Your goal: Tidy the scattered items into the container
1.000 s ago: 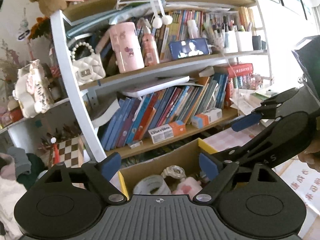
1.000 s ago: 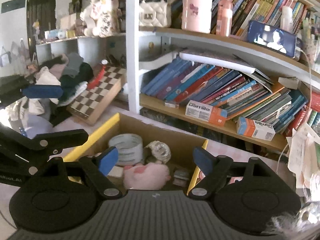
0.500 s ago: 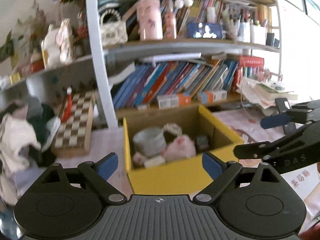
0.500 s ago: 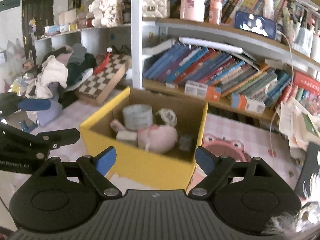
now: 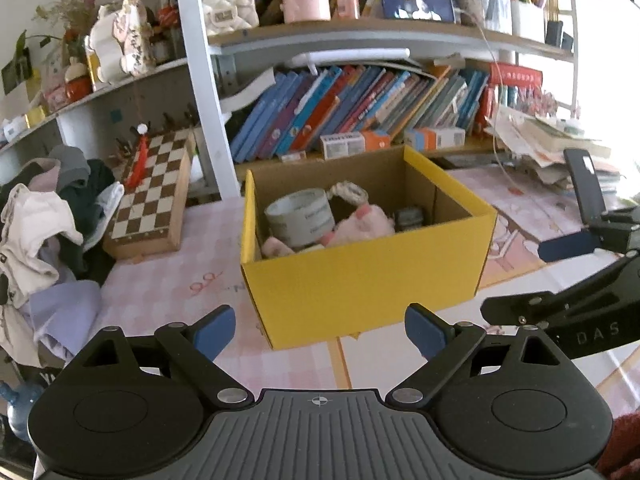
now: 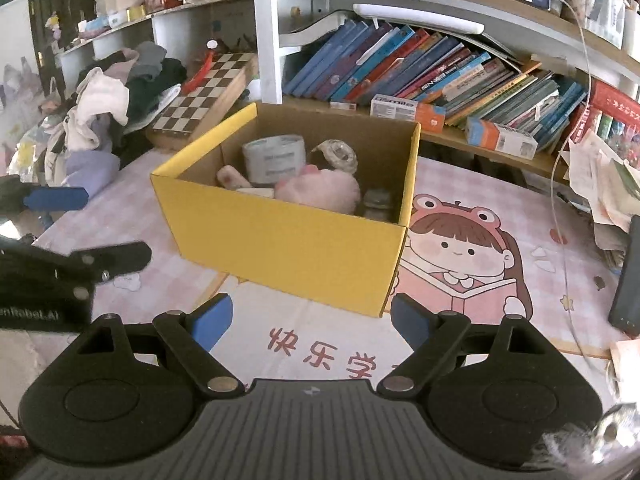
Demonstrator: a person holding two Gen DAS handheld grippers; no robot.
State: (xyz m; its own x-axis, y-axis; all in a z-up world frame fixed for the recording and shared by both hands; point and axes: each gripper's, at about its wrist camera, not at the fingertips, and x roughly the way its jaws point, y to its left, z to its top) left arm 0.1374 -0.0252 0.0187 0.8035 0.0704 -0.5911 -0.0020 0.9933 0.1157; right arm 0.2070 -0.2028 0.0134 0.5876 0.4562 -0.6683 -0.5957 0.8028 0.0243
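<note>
Nearest the cameras, both grippers stood clear of the box with nothing between their blue pads: the left gripper (image 5: 319,330) had its jaws spread wide and empty, and the right gripper (image 6: 311,319) likewise gaped, holding nothing. Just beyond them lay the pink checked mat (image 6: 472,312) with its cartoon girl, bare of loose items in these views. On it sat the yellow cardboard box (image 6: 288,252), open-topped, already holding a roll of tape (image 6: 274,159), a pink plush toy (image 6: 320,192), a wristwatch (image 6: 336,154) and a small dark object I could not identify. The box looked light but thin-walled, likely to flex; gripping a top rim near a corner seemed safest. The plush would squash softly; the tape was stiff, best pinched across its wall. Behind stood the chessboard (image 5: 150,196), clothes pile (image 5: 44,216) and bookshelf (image 5: 360,96).
</note>
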